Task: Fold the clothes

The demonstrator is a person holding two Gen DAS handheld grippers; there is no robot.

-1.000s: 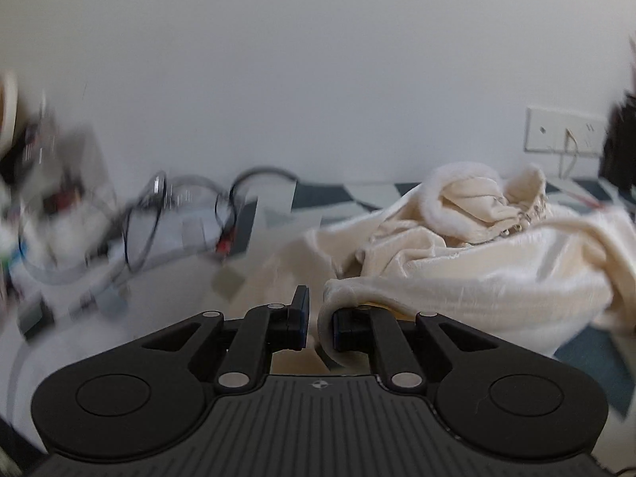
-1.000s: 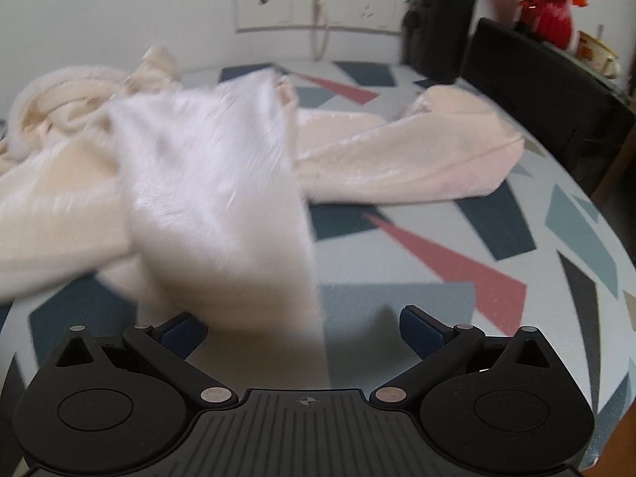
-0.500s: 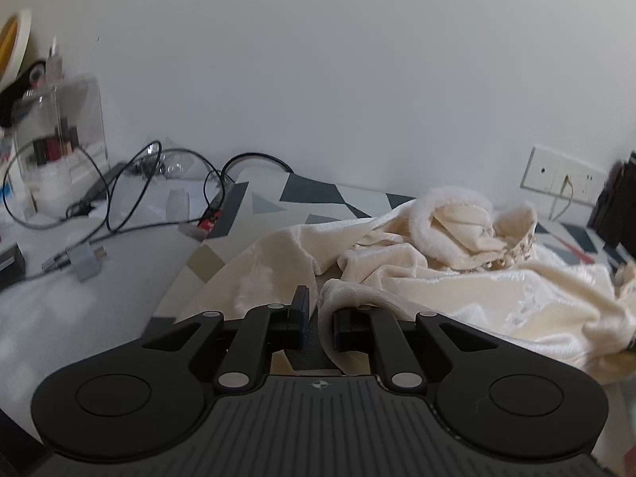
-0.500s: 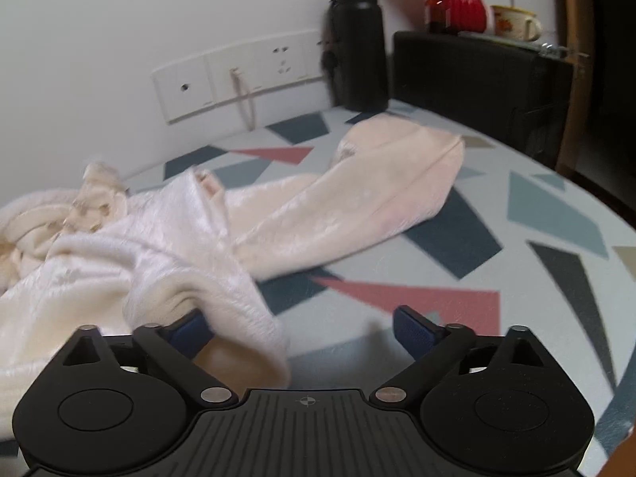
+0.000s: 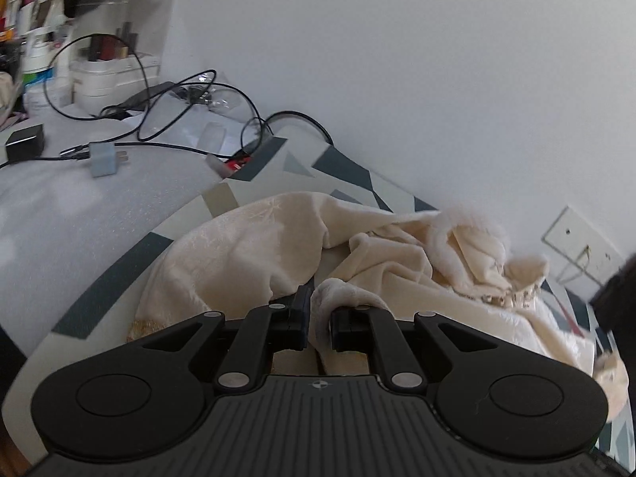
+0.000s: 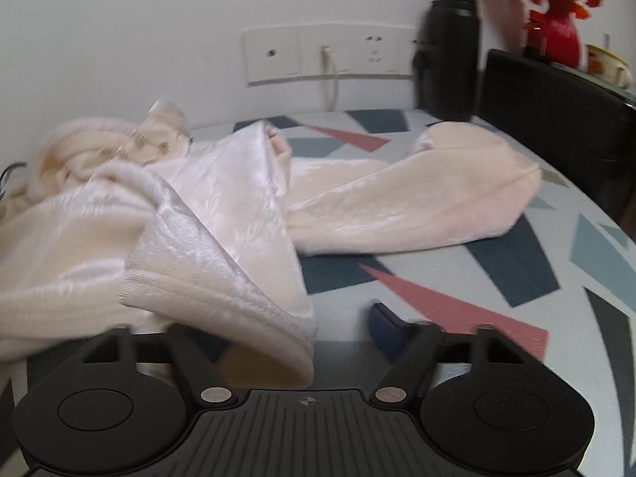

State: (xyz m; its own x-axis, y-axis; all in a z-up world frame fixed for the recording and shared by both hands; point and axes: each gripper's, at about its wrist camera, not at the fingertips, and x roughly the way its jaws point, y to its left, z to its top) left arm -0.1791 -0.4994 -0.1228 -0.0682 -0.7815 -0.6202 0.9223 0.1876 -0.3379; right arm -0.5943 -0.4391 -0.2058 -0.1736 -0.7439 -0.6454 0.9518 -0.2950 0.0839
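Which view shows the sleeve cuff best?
Right wrist. The ribbed cuff fills the near foreground, draped over the open right gripper, edge and ribbing sharp. In the left wrist view the left gripper is shut on a fold of the garment, but no cuff can be made out.

- Plain white wall [image 6: 159,20] behind, carrying a white socket panel [image 6: 330,53].
- Table [image 6: 497,270] clothed in grey, navy and red geometric shapes.
- Black chair back [image 6: 556,127] at right, possibly a sideboard.
- Soft, even daylight.
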